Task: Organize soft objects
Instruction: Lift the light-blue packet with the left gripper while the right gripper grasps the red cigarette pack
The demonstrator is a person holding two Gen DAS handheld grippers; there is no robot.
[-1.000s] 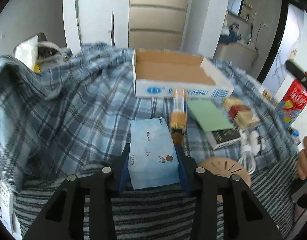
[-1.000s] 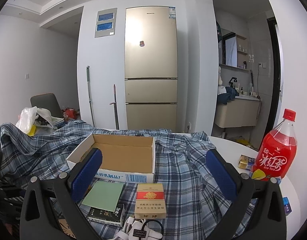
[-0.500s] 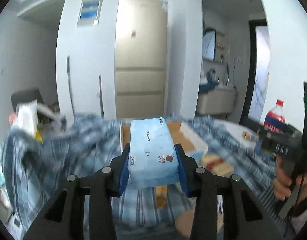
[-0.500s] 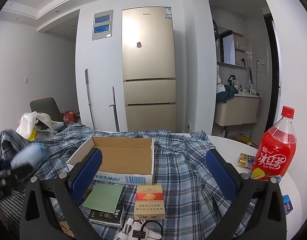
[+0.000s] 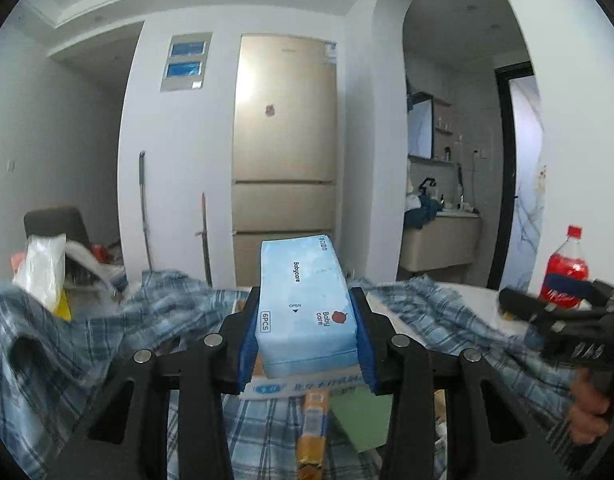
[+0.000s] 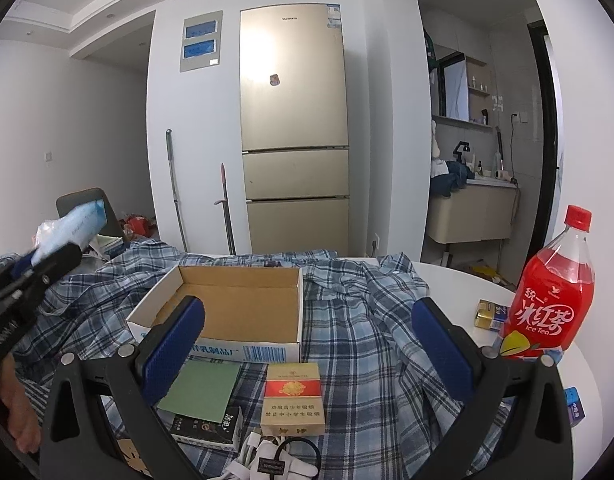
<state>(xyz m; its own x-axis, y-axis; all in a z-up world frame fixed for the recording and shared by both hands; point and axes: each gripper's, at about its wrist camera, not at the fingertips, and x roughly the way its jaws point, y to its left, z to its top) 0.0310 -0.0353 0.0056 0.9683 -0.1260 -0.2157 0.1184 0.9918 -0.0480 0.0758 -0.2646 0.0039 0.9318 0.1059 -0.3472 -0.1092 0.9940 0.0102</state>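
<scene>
My left gripper point(image 5: 305, 336) is shut on a light blue Babycare tissue pack point(image 5: 303, 300) and holds it in the air above the near side of the open cardboard box point(image 6: 231, 308). The pack also shows at the far left of the right wrist view point(image 6: 73, 226). The box is empty and lies on a blue plaid shirt point(image 6: 367, 320) spread over the table. My right gripper point(image 6: 307, 344) is open and empty, low over the items in front of the box.
A green pad point(image 6: 199, 388), a cigarette pack point(image 6: 293, 398), a dark booklet point(image 6: 211, 428) and white cables point(image 6: 271, 460) lie before the box. A red ice tea bottle point(image 6: 551, 292) stands at the right. An orange tube point(image 5: 313, 424) lies near the box.
My left gripper lifted the tissue pack off the table and raised it level, in front of the box. The right gripper barely moved.
</scene>
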